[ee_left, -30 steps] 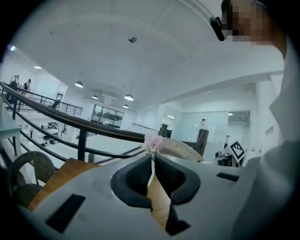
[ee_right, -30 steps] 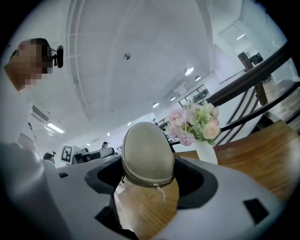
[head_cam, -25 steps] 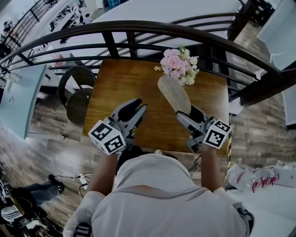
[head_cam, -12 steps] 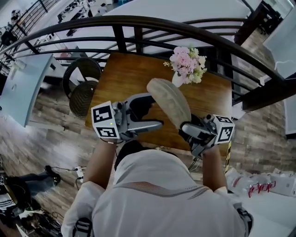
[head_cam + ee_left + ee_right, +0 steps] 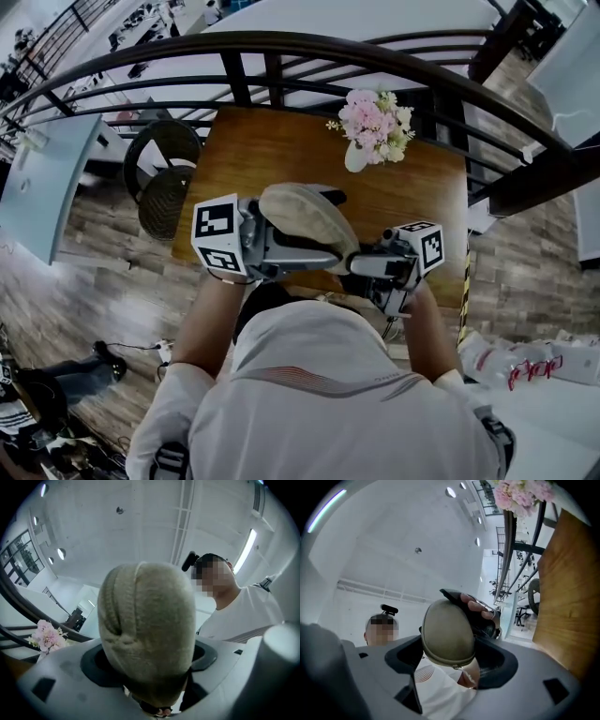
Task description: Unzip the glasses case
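The glasses case [image 5: 302,214] is an olive-beige oval pouch, held up off the wooden table [image 5: 262,155] in front of the person's chest. My right gripper [image 5: 354,269] is shut on its near right end; in the right gripper view the case [image 5: 447,632] sits clamped between the dark pads, zip seam along its lower edge. My left gripper [image 5: 333,230] comes in from the left with its jaws spread wide around the case's other end. In the left gripper view the case [image 5: 147,630] fills the gap between the jaws, and I see no firm pinch on it.
A white vase of pink flowers [image 5: 373,127] stands at the table's far right. A dark curved railing [image 5: 281,47] runs behind the table. A round wicker chair [image 5: 164,183] sits to the table's left. A gloved hand [image 5: 480,609] shows behind the case.
The right gripper lifted the case from the table and swung it toward the person. The left gripper opened wide, turned sideways and came round the case's free end.
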A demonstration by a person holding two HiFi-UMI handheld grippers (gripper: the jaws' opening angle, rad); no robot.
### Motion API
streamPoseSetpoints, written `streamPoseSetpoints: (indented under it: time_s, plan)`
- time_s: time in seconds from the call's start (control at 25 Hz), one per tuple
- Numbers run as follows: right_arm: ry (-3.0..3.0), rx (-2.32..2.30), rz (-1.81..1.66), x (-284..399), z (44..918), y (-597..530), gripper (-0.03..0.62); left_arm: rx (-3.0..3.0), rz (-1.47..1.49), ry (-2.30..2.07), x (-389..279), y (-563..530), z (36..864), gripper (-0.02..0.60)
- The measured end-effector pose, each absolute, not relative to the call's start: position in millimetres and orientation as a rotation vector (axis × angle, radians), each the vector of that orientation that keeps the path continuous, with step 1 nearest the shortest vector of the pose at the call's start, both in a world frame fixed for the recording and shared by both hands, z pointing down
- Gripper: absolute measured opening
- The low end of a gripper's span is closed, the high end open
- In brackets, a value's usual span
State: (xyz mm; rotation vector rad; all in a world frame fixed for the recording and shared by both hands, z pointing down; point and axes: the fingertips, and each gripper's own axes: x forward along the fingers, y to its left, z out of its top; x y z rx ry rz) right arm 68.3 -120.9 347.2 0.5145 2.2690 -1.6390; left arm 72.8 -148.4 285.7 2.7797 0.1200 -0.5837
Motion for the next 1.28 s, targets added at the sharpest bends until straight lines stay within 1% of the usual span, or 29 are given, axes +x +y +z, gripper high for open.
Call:
streamPoseSetpoints:
  time_s: [0.2, 0.28, 0.32, 0.44, 0.6, 0.68, 0.76, 0.96, 1.12, 1.16, 1.2, 1.24, 1.28]
  plan:
    - [2.220, 0.470, -1.675, 71.4, 347.2, -130.1, 0.397, 2.701, -0.610, 0.063, 74.1, -163.0, 289.1, 0.337]
    - [2.266, 0.386, -1.600, 79.4, 346.5, -138.7, 0.370, 2.677, -0.613, 0.010, 74.1, -172.2, 290.5, 0.337]
    - [2.301, 0.332, -1.547, 85.3, 346.4, -143.2, 0.370, 2.658, -0.620, -0.014, 73.3, -177.0, 291.4, 0.337]
    - [2.491, 0.098, -1.341, 102.1, 348.6, -155.2, 0.370, 2.604, -0.627, -0.101, 68.5, -193.0, 294.8, 0.337]
    - [2.969, -0.315, -0.902, 109.1, 362.1, -159.8, 0.368, 2.575, -0.571, -0.236, 62.6, -210.7, 299.9, 0.337]
    - [3.168, -0.495, -0.723, 106.8, 373.7, -161.9, 0.349, 2.564, -0.546, -0.306, 60.6, -218.2, 301.2, 0.337]
    - [3.316, -0.595, -0.622, 100.2, 387.2, -161.5, 0.336, 2.560, -0.517, -0.364, 60.5, -224.3, 304.3, 0.337]
    - [3.509, -0.798, -0.497, 86.3, 414.4, -170.8, 0.262, 2.567, -0.433, -0.452, 68.0, -231.8, 315.5, 0.337]
    - [3.531, -0.888, -0.494, 81.0, 421.0, -179.5, 0.205, 2.558, -0.395, -0.506, 68.8, -236.9, 324.2, 0.337]
    - [3.535, -0.915, -0.486, 80.1, 422.6, -181.4, 0.177, 2.552, -0.394, -0.517, 67.9, -237.9, 325.6, 0.337]
    - [3.539, -0.947, -0.471, 79.8, 423.8, -182.8, 0.120, 2.545, -0.395, -0.526, 67.1, -238.6, 326.6, 0.337]
    - [3.543, -0.978, -0.452, 80.0, 424.8, -183.5, 0.087, 2.540, -0.397, -0.535, 66.5, -238.9, 327.2, 0.337]
    - [3.548, -1.004, -0.434, 80.5, 425.7, -183.8, 0.075, 2.538, -0.397, -0.546, 66.0, -239.1, 327.6, 0.337]
